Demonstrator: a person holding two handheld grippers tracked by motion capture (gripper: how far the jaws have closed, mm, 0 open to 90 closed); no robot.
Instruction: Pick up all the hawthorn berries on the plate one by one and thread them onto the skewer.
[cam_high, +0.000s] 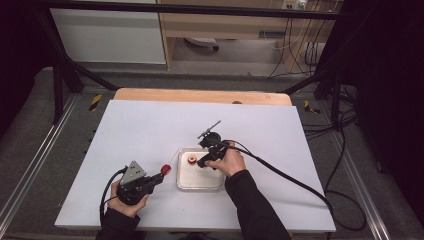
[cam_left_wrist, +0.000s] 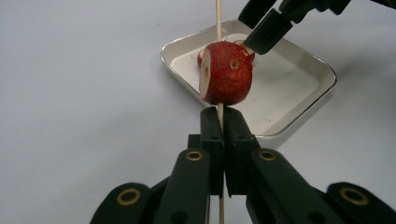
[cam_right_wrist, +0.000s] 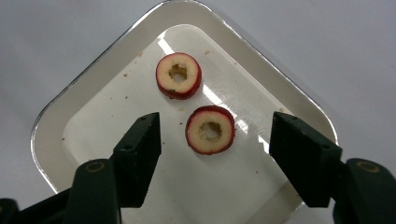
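Note:
My left gripper (cam_left_wrist: 219, 122) is shut on a thin wooden skewer (cam_left_wrist: 218, 18) that points toward the tray. A red fruit piece (cam_left_wrist: 226, 72) is threaded on the skewer just past the jaw tips, also seen as the red piece (cam_high: 165, 169) left of the tray. My right gripper (cam_right_wrist: 218, 137) hangs open over the shallow metal tray (cam_right_wrist: 56, 112). Two cored red fruit slices lie in the tray. The nearer slice (cam_right_wrist: 210, 129) sits between the spread jaws, untouched. The farther slice (cam_right_wrist: 179, 75) lies beyond them.
The metal tray (cam_high: 179, 176) sits at the middle front of the white tabletop (cam_high: 150, 125). A cable (cam_high: 290, 177) trails from the right gripper (cam_high: 204, 161) off the table's right edge. A wooden board edge (cam_high: 200, 95) runs along the far side.

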